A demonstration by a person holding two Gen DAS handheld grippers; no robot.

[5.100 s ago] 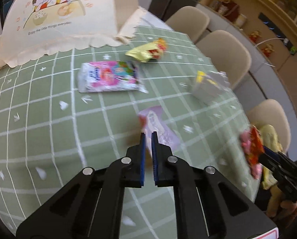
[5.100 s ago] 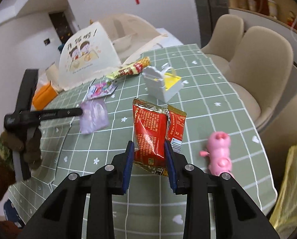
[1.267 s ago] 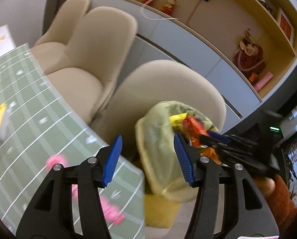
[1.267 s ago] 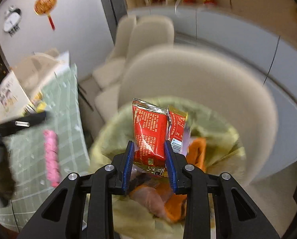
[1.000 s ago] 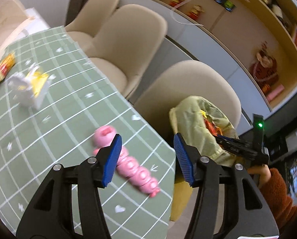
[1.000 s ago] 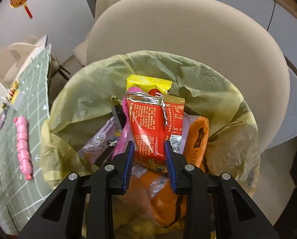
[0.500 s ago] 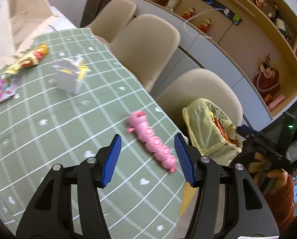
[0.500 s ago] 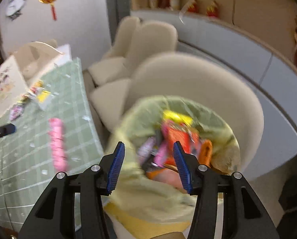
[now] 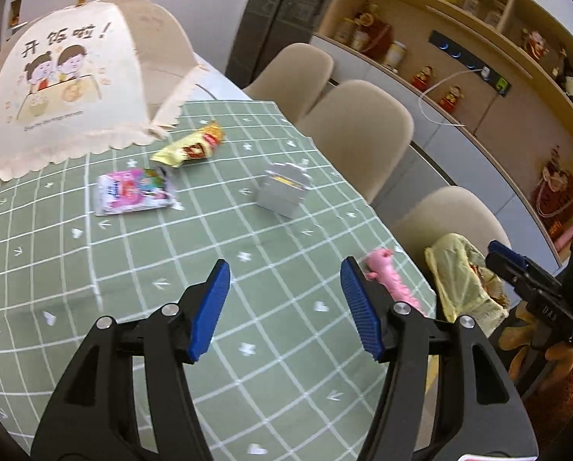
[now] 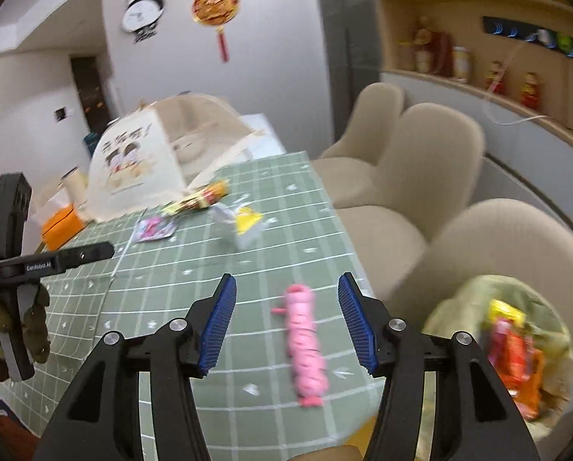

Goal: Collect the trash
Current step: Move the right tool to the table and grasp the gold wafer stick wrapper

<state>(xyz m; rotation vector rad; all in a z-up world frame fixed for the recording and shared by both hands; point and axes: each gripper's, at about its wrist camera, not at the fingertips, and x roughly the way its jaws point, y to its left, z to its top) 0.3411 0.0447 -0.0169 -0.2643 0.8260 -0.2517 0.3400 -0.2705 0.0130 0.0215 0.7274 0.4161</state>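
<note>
Hovering with jaws spread and empty, left gripper (image 9: 284, 307) and right gripper (image 10: 286, 320) likely next target the pink wrapper (image 9: 134, 191), upper left.

A home dining room; a table (image 9: 105, 261) under a green checked cloth, with beige padded chairs (image 9: 357, 123) drawn up along one side; a folding mesh food cover (image 9: 75, 88) printed with cartoon children stands at the far end; built-in wooden shelves (image 9: 478, 27) along the wall hold jars and small figurines above pale cabinets; a panda wall clock (image 10: 144, 11) and a red and gold hanging ornament (image 10: 216, 5) decorate the white wall; a bin lined with a yellow bag (image 10: 497, 330) sits beside the table, part-filled with wrappers.
</note>
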